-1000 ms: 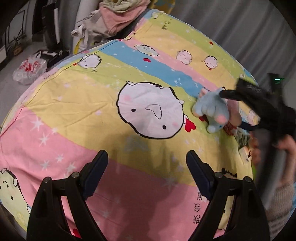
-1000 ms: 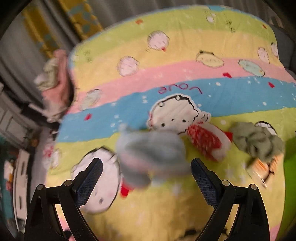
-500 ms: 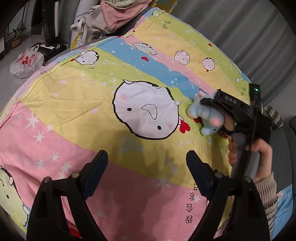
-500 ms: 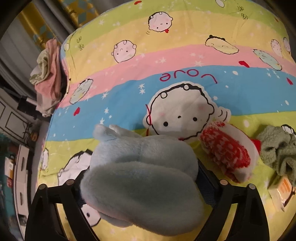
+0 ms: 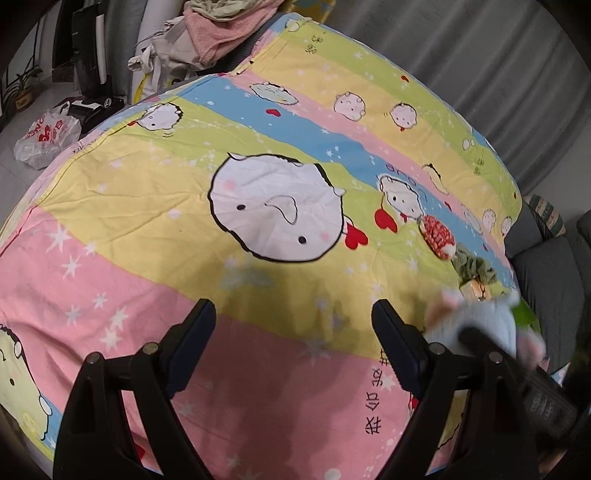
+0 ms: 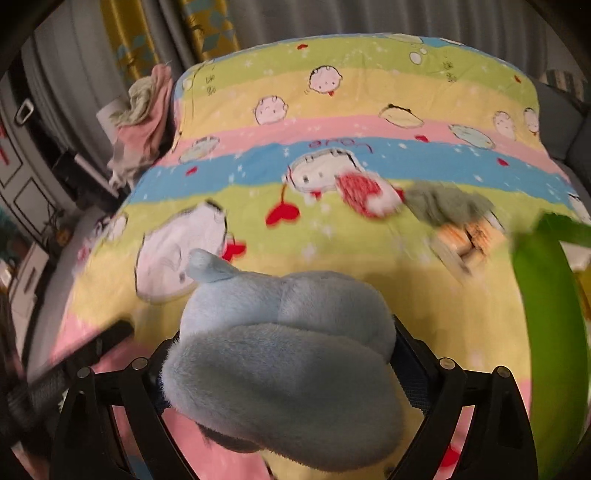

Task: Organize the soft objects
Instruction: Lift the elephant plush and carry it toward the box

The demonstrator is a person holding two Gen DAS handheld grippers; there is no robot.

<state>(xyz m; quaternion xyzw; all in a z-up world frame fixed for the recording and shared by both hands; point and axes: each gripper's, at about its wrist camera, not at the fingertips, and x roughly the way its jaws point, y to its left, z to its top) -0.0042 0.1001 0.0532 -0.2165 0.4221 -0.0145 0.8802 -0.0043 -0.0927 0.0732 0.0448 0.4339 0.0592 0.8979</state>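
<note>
Both tongs over bedspread [image 5: 110, 229]: right tongs [image 6: 284, 354] grip blue plush [image 6: 288, 354]; left tongs [image 5: 293, 336] gape.

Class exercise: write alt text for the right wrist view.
The right gripper clamps a light blue plush toy above a striped cartoon bedsheet. Beyond it lie a red-and-white soft item and a grey-green cloth.

A plush [image 6: 288, 354] sits between the right gripper's [image 6: 280, 354] fingers, above the quilt [image 5: 147, 206]. Beyond it on the quilt, a sock [image 6: 364, 194], a cloth [image 6: 443, 203] and a packet [image 6: 469, 236] lie in a row, touching. Towels [image 5: 218, 26] are heaped past the quilt's far edge.
</note>
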